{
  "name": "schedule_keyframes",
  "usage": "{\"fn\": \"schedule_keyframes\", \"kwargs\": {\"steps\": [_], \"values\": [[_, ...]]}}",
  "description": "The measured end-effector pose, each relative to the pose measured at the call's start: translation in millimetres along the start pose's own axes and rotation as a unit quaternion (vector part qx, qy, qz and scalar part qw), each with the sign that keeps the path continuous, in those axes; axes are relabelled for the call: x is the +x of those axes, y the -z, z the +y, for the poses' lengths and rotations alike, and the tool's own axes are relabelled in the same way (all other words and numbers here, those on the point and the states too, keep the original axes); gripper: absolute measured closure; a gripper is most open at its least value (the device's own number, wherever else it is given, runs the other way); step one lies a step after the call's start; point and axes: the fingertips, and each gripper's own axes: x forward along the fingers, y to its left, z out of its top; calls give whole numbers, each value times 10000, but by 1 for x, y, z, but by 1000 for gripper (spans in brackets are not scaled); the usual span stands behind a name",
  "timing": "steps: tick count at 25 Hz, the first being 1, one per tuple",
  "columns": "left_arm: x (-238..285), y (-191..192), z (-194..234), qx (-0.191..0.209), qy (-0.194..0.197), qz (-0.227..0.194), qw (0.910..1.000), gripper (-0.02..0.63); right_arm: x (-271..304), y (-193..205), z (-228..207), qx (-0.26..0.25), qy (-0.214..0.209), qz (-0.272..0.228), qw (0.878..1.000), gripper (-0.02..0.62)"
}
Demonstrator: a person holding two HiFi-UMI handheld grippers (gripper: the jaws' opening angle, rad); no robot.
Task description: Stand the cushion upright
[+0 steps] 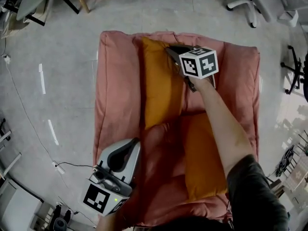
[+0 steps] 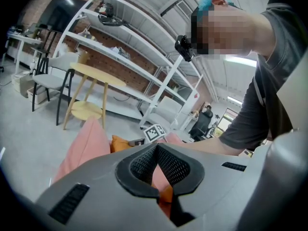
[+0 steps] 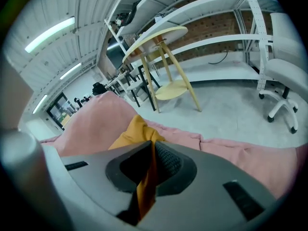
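- Right gripper point(image 1: 171, 50) is clamped down on the far corner of an orange cushion point(image 1: 161, 88). In the right gripper view you can see the orange fabric point(image 3: 136, 130) pinched flat between the two jaws.
- That cushion sits lengthwise on the big pink mat point(image 1: 115, 81), a bit left of the middle. Can't really tell from above how far it's tipped up.
- The marker cube point(image 1: 198, 62) on the right gripper hangs over the cushion's far end, with the person's bare forearm point(image 1: 224, 129) stretched out across the mat behind it.
- A second orange cushion point(image 1: 204, 162) lies flat on the near right part of the mat, just beside the first one.
- Left gripper point(image 1: 135, 144) hangs at the near left edge of the mat. Its jaws meet at the tips with nothing pinched, only pink and orange showing behind them.
- The mat is on a grey floor, with a yellow wooden table point(image 3: 161, 44) and white shelving point(image 3: 226, 18) beyond it.
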Motion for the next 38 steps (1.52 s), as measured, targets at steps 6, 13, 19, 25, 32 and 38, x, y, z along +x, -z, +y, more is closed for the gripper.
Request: {"fn": "schedule_keyframes", "kwargs": {"steps": [6,13,19,25,32,38], "values": [[-10,-30,-18,243,156,-94,9995,595,-73,-49,50,-87,84,-713,9974,566],[-30,-76,-65,405,477,-162,9979,595,-181,-73,157,-252,384,-1522,9873,568],[-67,-105,-93,788,678,-372,9939,595,-225,1,257,639,193,-1296,9893,574],[-107,-112,-127,848,853,-511,9914,595,-245,89,335,1285,-7,-192,9915,575],[-149,-115,-169,803,1176,-776,9868,595,-279,176,372,1764,-197,1311,9753,577],[-168,-114,-191,957,1234,-896,9837,595,-291,230,417,1483,-727,2458,9551,575]]}}
